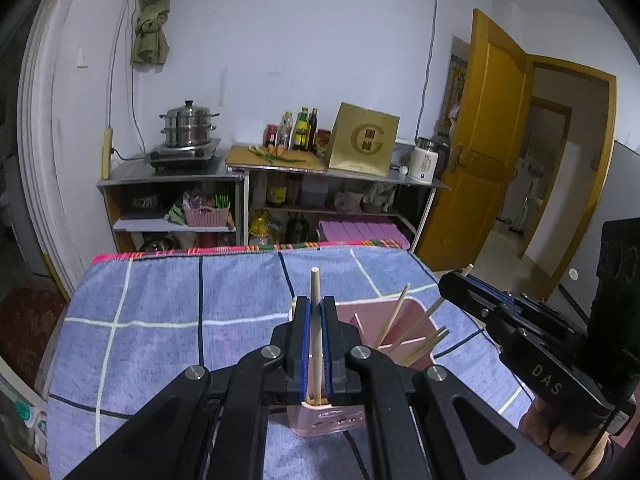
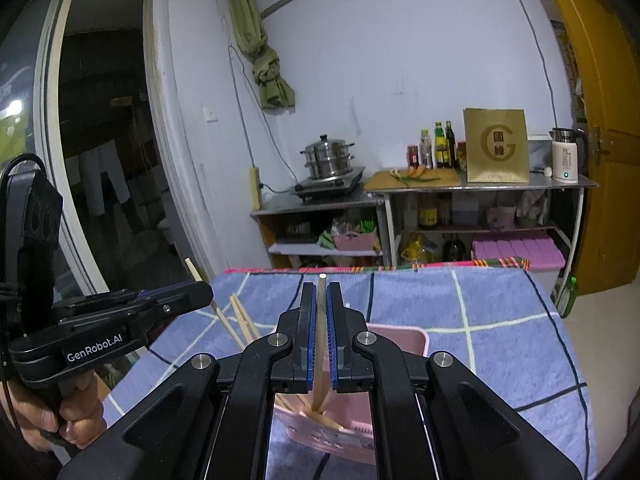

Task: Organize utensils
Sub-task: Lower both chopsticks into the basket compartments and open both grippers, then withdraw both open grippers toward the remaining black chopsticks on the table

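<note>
Both grippers over the pink holder [image 1: 404,320], which stands on the blue checked cloth [image 1: 160,320] toward its near edge, right of centre in the left wrist view. Left gripper [image 1: 316,320]: jaws nearly closed, clamped on one wooden chopstick [image 1: 315,312] held roughly upright; its lower end looks to sit inside the holder's near compartment, top end standing clear above the fingertips. Right gripper [image 2: 319,320]: jaws likewise nearly closed on a second chopstick [image 2: 320,344], lower end down among the loose chopsticks [image 2: 320,416] already in the holder. Several more chopsticks [image 1: 416,334] lean against the holder's far-right corner. Judgement: sticks are light, stiff, thin and smooth, so they will pivot or slide in flat pads if gripped near one end; best held about mid-length or slightly above, pads square across the shaft. Little risk of breakage under light grip. The holder looks like light plastic and may tip or skid on the cloth if a stick is pushed sideways against its wall. Both sticks appear close to release; cannot tell whether either tip touches the bottom.
</note>
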`<state>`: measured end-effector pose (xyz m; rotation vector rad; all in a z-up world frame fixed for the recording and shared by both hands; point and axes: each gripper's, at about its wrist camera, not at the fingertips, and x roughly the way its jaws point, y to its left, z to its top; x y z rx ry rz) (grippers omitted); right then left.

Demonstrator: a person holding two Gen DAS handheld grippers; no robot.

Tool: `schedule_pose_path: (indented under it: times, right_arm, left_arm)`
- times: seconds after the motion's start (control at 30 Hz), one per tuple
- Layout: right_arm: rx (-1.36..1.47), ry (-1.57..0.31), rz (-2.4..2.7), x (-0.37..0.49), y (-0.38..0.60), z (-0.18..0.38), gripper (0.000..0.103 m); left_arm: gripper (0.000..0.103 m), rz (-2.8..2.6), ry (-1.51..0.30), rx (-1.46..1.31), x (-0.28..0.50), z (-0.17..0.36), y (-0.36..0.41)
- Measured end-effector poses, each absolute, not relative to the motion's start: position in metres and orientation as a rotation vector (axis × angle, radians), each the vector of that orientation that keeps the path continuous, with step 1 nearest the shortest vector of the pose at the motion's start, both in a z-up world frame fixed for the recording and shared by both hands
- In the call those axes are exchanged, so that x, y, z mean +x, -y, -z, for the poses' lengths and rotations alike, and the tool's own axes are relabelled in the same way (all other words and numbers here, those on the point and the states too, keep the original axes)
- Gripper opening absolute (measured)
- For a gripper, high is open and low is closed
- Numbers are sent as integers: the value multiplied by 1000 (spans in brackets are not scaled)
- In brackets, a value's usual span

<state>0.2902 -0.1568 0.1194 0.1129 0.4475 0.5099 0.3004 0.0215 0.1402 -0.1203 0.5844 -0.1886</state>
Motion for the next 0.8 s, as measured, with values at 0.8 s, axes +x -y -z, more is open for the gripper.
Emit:
schedule_pose_path:
  times: [0.8]
  right_arm:
    - [85, -458, -528, 231, 182, -122, 14]
  left_arm:
    - [17, 180, -570, -115, 231, -128, -23]
